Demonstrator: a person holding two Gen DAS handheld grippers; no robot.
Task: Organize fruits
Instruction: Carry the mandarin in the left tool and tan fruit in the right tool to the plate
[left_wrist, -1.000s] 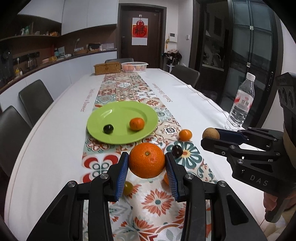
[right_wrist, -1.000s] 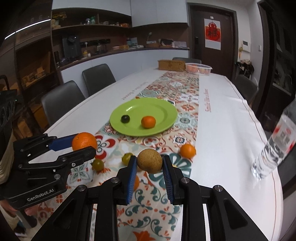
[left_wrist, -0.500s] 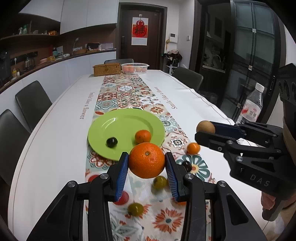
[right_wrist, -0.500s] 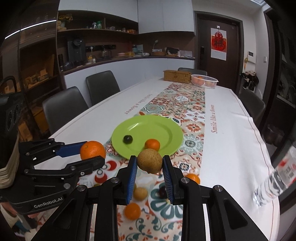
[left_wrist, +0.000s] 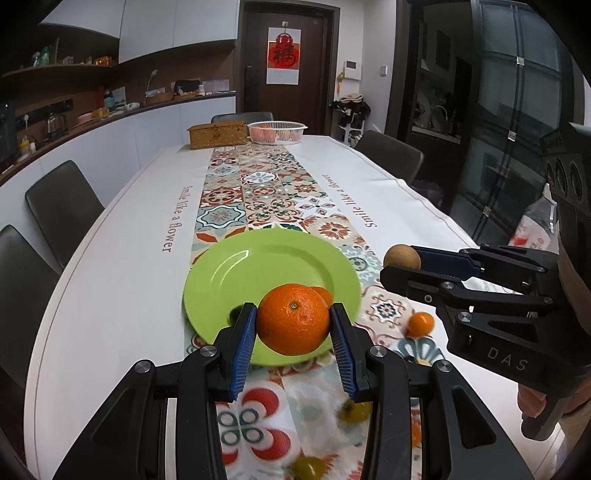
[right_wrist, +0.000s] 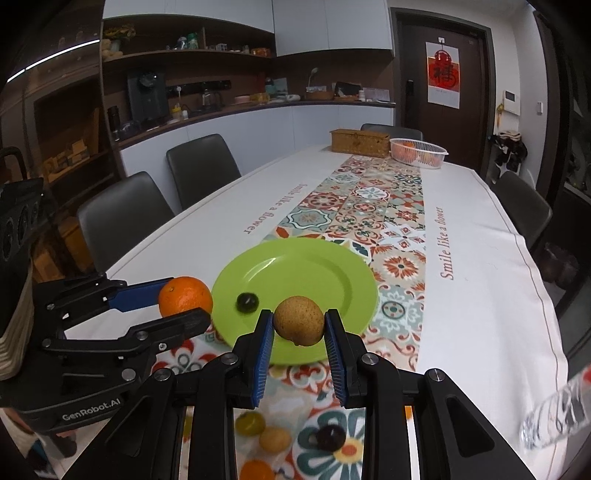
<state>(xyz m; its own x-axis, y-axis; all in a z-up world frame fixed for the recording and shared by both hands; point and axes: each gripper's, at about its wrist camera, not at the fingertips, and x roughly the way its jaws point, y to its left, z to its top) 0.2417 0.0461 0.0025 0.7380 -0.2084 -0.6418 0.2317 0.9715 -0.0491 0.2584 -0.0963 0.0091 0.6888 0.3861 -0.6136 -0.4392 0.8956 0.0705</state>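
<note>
My left gripper (left_wrist: 293, 325) is shut on a large orange (left_wrist: 293, 317) and holds it above the near rim of the green plate (left_wrist: 258, 266). It also shows in the right wrist view (right_wrist: 184, 302), at the plate's left edge. My right gripper (right_wrist: 299, 326) is shut on a brown round fruit (right_wrist: 299, 320) above the plate's (right_wrist: 314, 269) near rim; it also shows at the right of the left wrist view (left_wrist: 400, 264). A dark grape (right_wrist: 247, 302) lies on the plate. A small tangerine (left_wrist: 325, 293) on the plate is mostly hidden behind the orange.
Loose small fruits lie on the patterned runner near me: a tangerine (left_wrist: 420, 324), green ones (right_wrist: 250, 422), a dark one (right_wrist: 330, 437). A water bottle (right_wrist: 557, 413) stands at the right table edge. A wicker box (left_wrist: 217, 133) and white basket (left_wrist: 277, 131) sit at the far end. Chairs line both sides.
Both grippers have lifted and moved forward with their fruits, from over the runner to over the plate's near rim. The loose fruits now lie below and behind the fingertips.
</note>
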